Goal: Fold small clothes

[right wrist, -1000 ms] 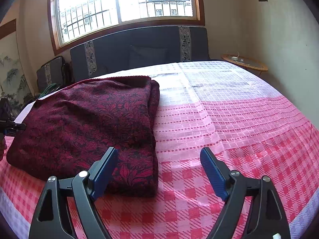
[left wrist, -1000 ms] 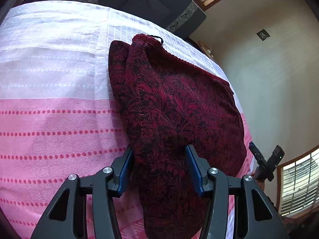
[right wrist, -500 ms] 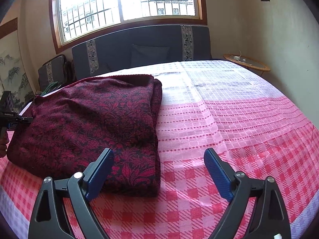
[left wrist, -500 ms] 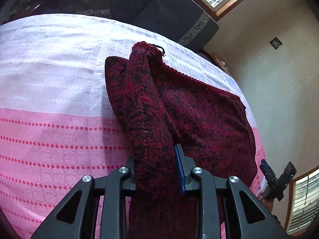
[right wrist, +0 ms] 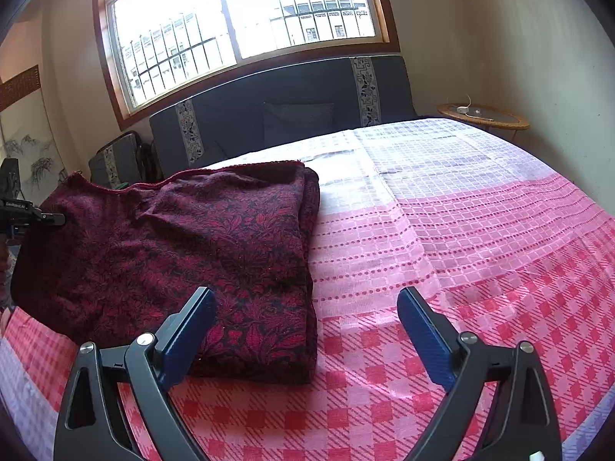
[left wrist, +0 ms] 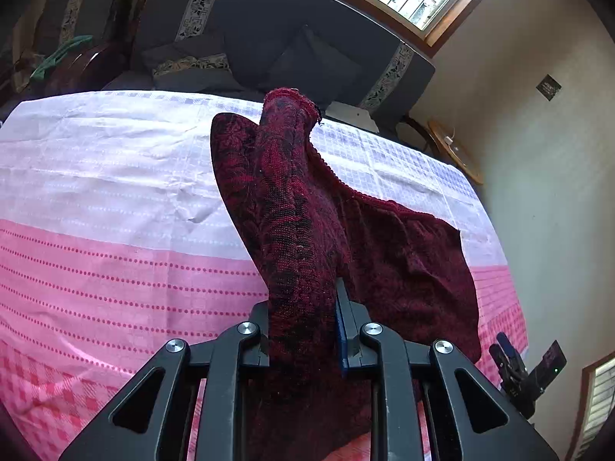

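On the pink checked bedsheet (right wrist: 442, 238), dark red patterned garment (right wrist: 184, 253) lies folded, left side of bed. Left gripper (left wrist: 301, 330) jaws just closed, clamped on a bunched edge of the garment, that edge raised off the sheet. Right gripper (right wrist: 303, 334) jaws just widened, holding nothing, near corner of garment between them.

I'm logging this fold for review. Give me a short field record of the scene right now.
garment: dark red patterned cloth, partly folded
surface: pink and white checked bedspread
left hand-held gripper: jaws just closed, pinching a raised edge of the cloth
right hand-held gripper: jaws just opened wider, empty, at the cloth's near corner
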### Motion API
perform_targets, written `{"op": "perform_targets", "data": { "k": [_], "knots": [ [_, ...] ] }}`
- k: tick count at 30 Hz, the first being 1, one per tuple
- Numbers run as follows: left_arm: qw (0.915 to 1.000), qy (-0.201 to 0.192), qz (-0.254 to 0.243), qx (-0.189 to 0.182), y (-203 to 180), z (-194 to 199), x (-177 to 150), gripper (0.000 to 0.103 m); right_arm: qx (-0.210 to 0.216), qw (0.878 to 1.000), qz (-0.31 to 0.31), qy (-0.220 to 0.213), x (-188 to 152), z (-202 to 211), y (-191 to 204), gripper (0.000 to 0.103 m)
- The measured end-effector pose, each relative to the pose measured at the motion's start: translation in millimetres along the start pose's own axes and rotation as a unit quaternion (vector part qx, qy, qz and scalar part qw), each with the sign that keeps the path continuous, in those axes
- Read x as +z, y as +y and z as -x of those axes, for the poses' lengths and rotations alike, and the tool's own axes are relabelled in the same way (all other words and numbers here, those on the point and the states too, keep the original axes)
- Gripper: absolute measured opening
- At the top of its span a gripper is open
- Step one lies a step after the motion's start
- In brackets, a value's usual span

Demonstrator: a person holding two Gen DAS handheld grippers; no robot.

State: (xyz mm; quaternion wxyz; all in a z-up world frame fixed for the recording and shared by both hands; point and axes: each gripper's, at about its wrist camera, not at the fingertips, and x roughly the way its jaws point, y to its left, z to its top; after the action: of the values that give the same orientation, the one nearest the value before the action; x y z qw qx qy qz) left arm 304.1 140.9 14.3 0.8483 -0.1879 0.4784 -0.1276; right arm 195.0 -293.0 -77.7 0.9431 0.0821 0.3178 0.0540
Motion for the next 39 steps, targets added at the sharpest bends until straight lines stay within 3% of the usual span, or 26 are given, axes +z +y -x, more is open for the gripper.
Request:
{"op": "perform_targets", "data": {
  "k": [9, 18, 19, 20, 21, 23, 28, 34, 37, 39],
  "knots": [
    [0.9999, -0.007, 0.003, 0.007, -71, 23, 8, 0.021, 0.043, 0.999, 0.002, -0.002, 1, 2, 1, 0.097],
    [0.9998, -0.008, -0.018, 0.005, -138, 21, 5, 0.021, 0.082, 0.996, -0.01, -0.028, -1, 14, -2, 0.097],
    [0.9998, -0.007, -0.018, 0.004, -142, 21, 5, 0.021, 0.106, 0.993, -0.02, -0.038, -1, 19, -4, 0.097],
    [0.9998, -0.008, -0.018, 0.004, -144, 22, 6, 0.021, 0.145, 0.988, -0.029, -0.035, 1, 18, -4, 0.086],
    [0.9998, -0.01, -0.017, 0.004, -145, 23, 5, 0.021, 0.17, 0.985, -0.025, -0.02, 7, 14, 2, 0.054],
    [0.9999, -0.014, -0.006, 0.002, -141, 26, 4, 0.021, 0.189, 0.982, 0.012, 0.001, 28, 5, 24, 0.025],
    [0.9995, -0.027, 0.016, 0.002, -118, 32, -7, 0.021, 0.257, 0.963, 0.047, 0.057, 90, -41, 77, 0.02],
    [0.9983, -0.029, 0.05, -0.009, -91, 36, -11, 0.021, 0.256, 0.951, 0.089, 0.151, 122, -121, 147, 0.017],
    [0.9977, -0.025, 0.059, -0.02, -91, 37, -11, 0.021, 0.21, 0.953, 0.094, 0.199, 121, -166, 170, 0.017],
    [0.9985, -0.022, 0.046, -0.021, -96, 34, -11, 0.021, 0.212, 0.948, 0.079, 0.222, 118, -190, 176, 0.017]
  ]
}}
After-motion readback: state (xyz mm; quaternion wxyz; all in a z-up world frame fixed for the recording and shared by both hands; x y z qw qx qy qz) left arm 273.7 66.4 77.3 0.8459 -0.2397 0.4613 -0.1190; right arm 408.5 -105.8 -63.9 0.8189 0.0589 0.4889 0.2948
